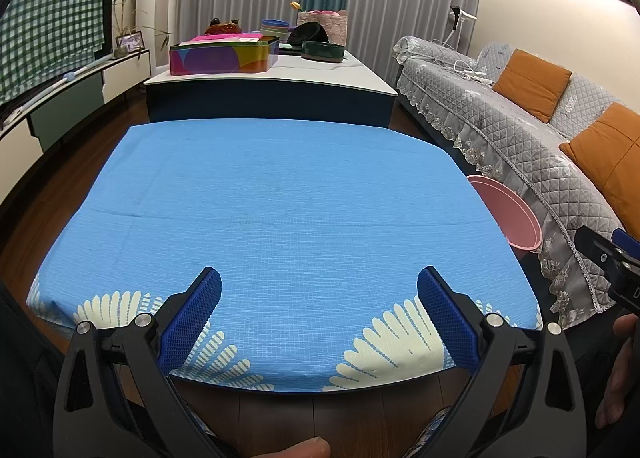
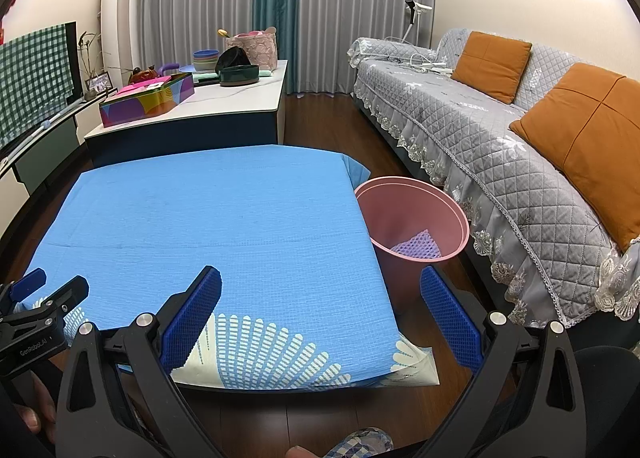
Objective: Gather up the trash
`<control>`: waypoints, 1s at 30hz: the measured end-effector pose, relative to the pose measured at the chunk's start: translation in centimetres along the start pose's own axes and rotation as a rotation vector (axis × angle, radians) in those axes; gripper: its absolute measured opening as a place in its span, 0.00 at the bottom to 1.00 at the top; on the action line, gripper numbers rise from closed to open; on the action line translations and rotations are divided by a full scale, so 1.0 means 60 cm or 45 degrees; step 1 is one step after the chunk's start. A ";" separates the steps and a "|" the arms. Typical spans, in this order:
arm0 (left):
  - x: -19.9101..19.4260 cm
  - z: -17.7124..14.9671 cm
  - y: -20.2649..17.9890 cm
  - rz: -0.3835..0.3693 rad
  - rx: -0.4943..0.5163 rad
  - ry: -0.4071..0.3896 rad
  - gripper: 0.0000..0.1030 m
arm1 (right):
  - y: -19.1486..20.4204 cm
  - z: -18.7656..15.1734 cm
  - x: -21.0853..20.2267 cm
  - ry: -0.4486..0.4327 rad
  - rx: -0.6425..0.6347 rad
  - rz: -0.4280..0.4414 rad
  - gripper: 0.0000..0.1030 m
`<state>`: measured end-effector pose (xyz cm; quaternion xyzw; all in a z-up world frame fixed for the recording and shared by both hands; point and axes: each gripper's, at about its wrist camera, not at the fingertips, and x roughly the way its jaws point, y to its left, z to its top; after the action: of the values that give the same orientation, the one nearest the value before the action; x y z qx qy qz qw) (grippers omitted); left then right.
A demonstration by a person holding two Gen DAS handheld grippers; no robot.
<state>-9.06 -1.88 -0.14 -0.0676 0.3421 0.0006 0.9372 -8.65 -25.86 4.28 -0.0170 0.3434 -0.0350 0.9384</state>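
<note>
A pink waste bin stands on the floor at the right side of the low table with the blue cloth. A purple mesh piece lies inside the bin. The bin's rim also shows in the left wrist view. No loose trash shows on the blue cloth. My left gripper is open and empty over the table's near edge. My right gripper is open and empty over the table's near right corner, short of the bin.
A white-topped coffee table behind holds a colourful box, bowls and a dark dish. A grey sofa with orange cushions runs along the right. A TV cabinet stands at the left. Dark wood floor surrounds the table.
</note>
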 end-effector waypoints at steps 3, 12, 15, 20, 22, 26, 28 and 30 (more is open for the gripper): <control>0.000 0.000 0.000 -0.001 -0.002 0.000 0.93 | 0.000 0.000 0.000 0.000 0.001 0.000 0.95; 0.000 0.000 0.000 0.000 0.000 0.000 0.93 | 0.000 0.000 0.000 0.001 0.000 0.000 0.95; 0.000 0.000 0.000 0.001 -0.001 0.001 0.93 | 0.000 0.000 0.000 0.000 0.000 0.000 0.95; 0.002 0.000 -0.001 0.004 0.002 0.004 0.93 | 0.000 0.000 0.000 0.000 0.000 0.000 0.95; 0.003 -0.001 -0.001 0.008 0.003 0.006 0.93 | 0.001 0.000 0.000 0.001 0.000 0.001 0.95; 0.003 -0.003 0.000 0.014 0.011 -0.003 0.93 | 0.001 0.000 0.000 0.001 0.001 0.000 0.95; 0.004 -0.004 0.000 0.017 0.016 -0.001 0.93 | 0.001 0.000 0.000 0.001 0.000 0.000 0.95; 0.006 -0.004 0.001 0.024 0.016 0.003 0.93 | 0.001 0.000 0.000 0.001 0.000 0.000 0.95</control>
<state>-8.94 -1.88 -0.52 -0.0585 0.3438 0.0070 0.9372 -8.63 -25.81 4.27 -0.0171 0.3440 -0.0350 0.9382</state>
